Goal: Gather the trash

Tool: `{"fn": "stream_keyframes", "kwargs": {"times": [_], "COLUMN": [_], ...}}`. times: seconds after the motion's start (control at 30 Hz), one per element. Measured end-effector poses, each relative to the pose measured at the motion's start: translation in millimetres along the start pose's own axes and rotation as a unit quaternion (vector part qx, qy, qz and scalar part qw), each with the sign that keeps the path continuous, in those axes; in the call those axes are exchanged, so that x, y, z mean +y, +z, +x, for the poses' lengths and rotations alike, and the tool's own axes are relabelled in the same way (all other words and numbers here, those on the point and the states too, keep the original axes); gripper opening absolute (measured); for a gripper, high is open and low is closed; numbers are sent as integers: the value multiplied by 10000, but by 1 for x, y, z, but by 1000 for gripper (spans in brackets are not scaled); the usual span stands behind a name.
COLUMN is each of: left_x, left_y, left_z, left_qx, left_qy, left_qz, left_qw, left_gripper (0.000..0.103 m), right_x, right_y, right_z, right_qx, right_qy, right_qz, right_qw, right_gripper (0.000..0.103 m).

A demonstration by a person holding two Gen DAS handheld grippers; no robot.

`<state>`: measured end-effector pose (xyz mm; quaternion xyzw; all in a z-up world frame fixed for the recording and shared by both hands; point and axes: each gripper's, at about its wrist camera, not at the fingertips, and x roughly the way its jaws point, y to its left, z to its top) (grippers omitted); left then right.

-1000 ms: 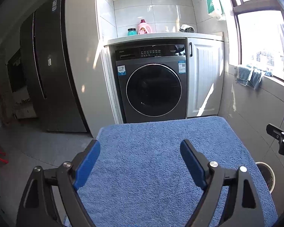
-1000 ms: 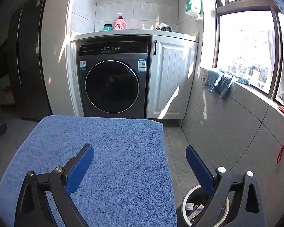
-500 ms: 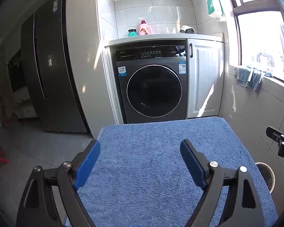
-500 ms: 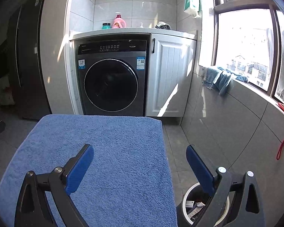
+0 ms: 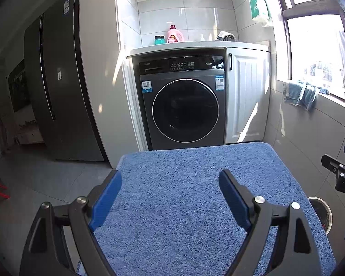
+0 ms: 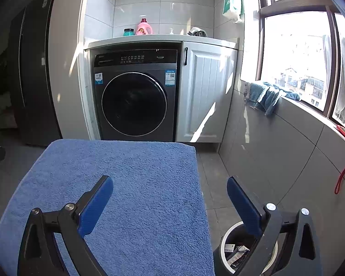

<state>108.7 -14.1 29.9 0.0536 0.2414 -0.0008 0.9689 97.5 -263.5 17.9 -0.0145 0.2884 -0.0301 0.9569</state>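
Note:
A round black trash bin (image 6: 239,253) with a white rim stands on the floor just right of the towel-covered table; paper scraps lie inside it. The bin (image 5: 320,214) also shows at the right edge of the left wrist view. My left gripper (image 5: 170,184) hovers open over the blue towel (image 5: 184,195), nothing between its blue pads. My right gripper (image 6: 170,189) is open too, spanning the towel's (image 6: 138,184) right edge, its right finger above the bin. Part of the right gripper (image 5: 340,174) appears at the far right of the left wrist view. No loose trash shows on the towel.
A dark front-loading washing machine (image 5: 184,108) sits under a white counter beside a white cabinet door (image 6: 204,92). A pink detergent bottle (image 5: 174,34) and a teal jar stand on the counter. A tall dark fridge (image 5: 57,92) is left. Blue cloths (image 6: 264,96) drape the window sill.

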Motion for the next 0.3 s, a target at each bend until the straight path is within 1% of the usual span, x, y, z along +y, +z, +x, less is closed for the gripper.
{"fn": "stream_keyframes", "kwargs": {"times": [0.3], "left_x": [-3], "left_y": [1], "left_z": [-1], "left_qx": [20], "left_qy": [-74], "left_qz": [2], "left_qw": [10000], "left_gripper": [86], "right_x": [-3], "right_y": [0], "right_z": [0], "right_qx": [6], "right_qy": [-18], "right_qz": [21], "right_qw": [10000], "right_gripper": [101]}}
